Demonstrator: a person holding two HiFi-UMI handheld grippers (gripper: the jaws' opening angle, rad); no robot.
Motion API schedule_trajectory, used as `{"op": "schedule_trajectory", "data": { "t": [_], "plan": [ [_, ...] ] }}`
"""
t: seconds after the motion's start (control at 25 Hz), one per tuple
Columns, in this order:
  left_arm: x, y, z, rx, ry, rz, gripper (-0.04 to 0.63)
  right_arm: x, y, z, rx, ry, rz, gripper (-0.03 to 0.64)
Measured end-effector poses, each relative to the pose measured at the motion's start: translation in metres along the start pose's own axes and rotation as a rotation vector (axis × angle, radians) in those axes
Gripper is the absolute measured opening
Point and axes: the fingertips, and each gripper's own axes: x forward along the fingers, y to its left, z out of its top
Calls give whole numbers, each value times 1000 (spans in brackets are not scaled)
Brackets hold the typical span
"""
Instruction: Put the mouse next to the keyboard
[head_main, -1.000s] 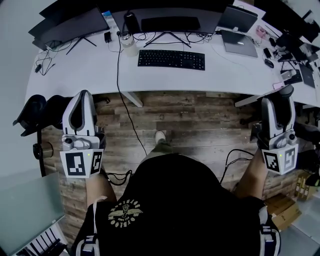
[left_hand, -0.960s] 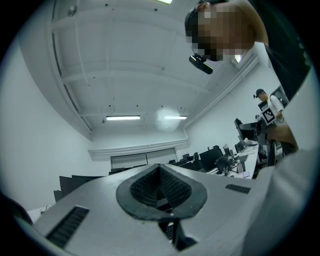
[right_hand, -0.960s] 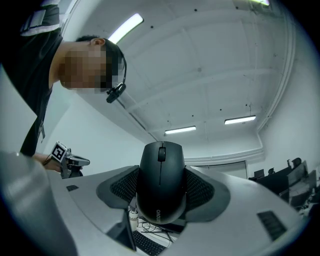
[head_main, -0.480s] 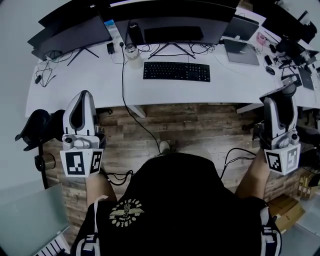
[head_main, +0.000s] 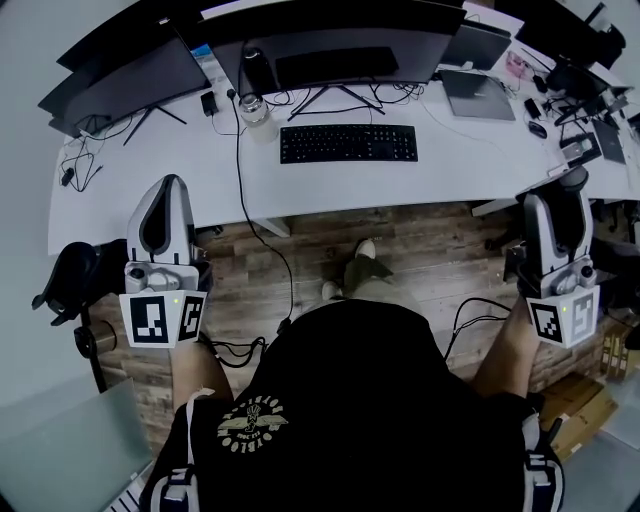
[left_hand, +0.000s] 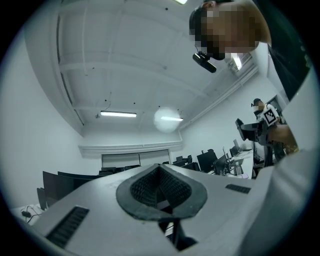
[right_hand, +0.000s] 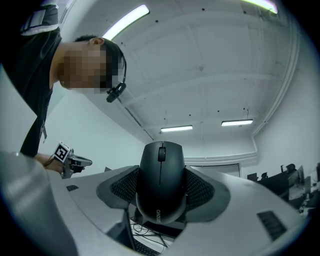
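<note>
- Mouse (right_hand: 161, 180): black, clamped between the jaws of the right gripper (head_main: 568, 195) and held in the air off the table's (head_main: 150, 170) near edge.
- Keyboard (head_main: 348, 143): black, mid-table toward the far edge, well apart from the mouse.
- Left gripper (left_hand: 161, 187): jaws pressed together, nothing between them.
- Progress: the mouse is picked up. Carrying it over and setting it beside the keyboard are not yet done.

Lighting is bright and even, from ceiling strip lights (right_hand: 176, 129); the white desk (head_main: 330, 185) carries only soft shadows. A round glare spot (left_hand: 167, 120) marks the left gripper view. All views bend strongly at the edges, with dark corners; the mouse (right_hand: 160, 182) is sharp.
</note>
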Motion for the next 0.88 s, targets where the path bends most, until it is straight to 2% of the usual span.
{"op": "schedule_trajectory", "data": {
  "t": [0.24,0.88],
  "plan": [
    [12,-2,-1,4,-7,-9,2,5,-7,-5,-6,8,-7,287],
    [5,-7,-25,-51,45,9,2,2,-6,-19,7,39,22,287]
  ]
}}
